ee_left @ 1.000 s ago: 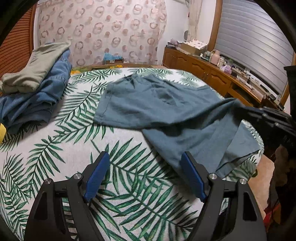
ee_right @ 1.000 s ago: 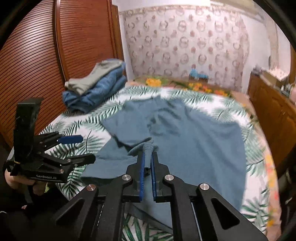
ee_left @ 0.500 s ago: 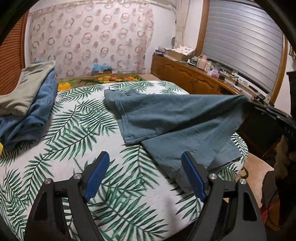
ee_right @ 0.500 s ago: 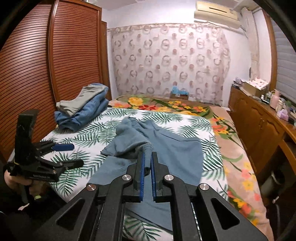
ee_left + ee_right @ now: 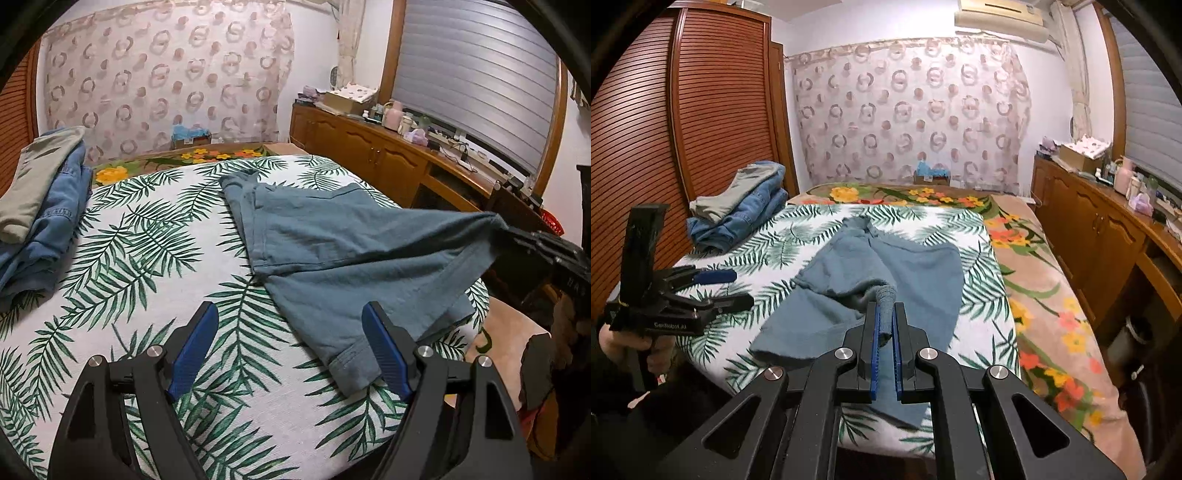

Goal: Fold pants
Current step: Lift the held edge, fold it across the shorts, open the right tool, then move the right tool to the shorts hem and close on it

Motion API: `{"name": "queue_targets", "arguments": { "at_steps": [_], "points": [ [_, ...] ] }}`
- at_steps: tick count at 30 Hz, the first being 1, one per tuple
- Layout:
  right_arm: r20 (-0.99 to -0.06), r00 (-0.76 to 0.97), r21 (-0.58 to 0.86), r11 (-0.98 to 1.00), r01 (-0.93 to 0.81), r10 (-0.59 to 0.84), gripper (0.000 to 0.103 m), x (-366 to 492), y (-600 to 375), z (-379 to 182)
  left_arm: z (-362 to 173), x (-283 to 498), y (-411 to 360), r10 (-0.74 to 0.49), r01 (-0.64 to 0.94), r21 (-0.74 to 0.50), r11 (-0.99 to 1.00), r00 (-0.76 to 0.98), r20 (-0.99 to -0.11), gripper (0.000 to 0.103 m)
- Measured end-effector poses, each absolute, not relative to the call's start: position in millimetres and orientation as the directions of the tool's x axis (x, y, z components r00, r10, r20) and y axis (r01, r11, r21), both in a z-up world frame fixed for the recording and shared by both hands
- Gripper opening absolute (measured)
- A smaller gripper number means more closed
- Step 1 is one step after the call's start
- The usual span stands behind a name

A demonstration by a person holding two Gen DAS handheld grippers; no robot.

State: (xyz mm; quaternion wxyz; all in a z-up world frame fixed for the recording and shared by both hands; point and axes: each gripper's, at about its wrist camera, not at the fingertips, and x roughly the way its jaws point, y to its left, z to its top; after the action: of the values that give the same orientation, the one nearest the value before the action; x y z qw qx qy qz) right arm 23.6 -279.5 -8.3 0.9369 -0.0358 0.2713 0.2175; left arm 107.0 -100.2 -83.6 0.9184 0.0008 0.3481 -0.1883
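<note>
Grey-blue pants (image 5: pixel 332 251) lie across the leaf-print bed (image 5: pixel 155 258), also seen in the right wrist view (image 5: pixel 886 266). My right gripper (image 5: pixel 885 325) is shut on a bunched edge of the pants and holds it lifted off the bed toward the bed's near right edge; it shows at the right in the left wrist view (image 5: pixel 532 243). My left gripper (image 5: pixel 288 339) is open and empty above the bed, just left of the pants' near leg hem (image 5: pixel 354 365). It shows at the left in the right wrist view (image 5: pixel 716 288).
A stack of folded clothes, blue denim under a grey-green piece (image 5: pixel 40 206), sits at the bed's far left. A wooden sideboard (image 5: pixel 406 162) with clutter runs along the right wall. A slatted wooden wardrobe (image 5: pixel 701 110) stands left of the bed.
My right gripper has pulled the pants' edge back and up, drawing the cloth taut and toward the bed's right edge. My left gripper stayed open and drew back a little.
</note>
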Motion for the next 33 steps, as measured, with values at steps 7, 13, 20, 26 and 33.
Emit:
{"name": "queue_targets", "arguments": {
  "at_steps": [7,13,20,26,33],
  "points": [
    [-0.563,0.735,0.085,0.911,-0.405,0.379,0.006,25,-292,-17,-90,111,-107,-0.335,0.345,-0.121,0.931,0.676,-0.657,0.081],
    [-0.585,0.717,0.113,0.914,-0.39,0.379,0.006,22,-305,-23,-93,114,-114,-0.334,0.348,-0.116,0.93,0.671,-0.662,0.081],
    [-0.635,0.678,0.137,0.918,-0.372,0.37,0.006,22,-308,-36,-96,112,-116,-0.329,0.35,-0.108,0.93,0.666,-0.669,0.081],
    [-0.651,0.677,0.134,0.93,-0.342,0.343,0.012,25,-312,-28,-97,110,-110,-0.327,0.34,-0.114,0.933,0.673,-0.663,0.081],
    [-0.618,0.709,0.129,0.934,-0.334,0.339,0.033,26,-317,-17,-88,108,-97,-0.315,0.317,-0.115,0.941,0.7,-0.641,0.081]
  ]
}}
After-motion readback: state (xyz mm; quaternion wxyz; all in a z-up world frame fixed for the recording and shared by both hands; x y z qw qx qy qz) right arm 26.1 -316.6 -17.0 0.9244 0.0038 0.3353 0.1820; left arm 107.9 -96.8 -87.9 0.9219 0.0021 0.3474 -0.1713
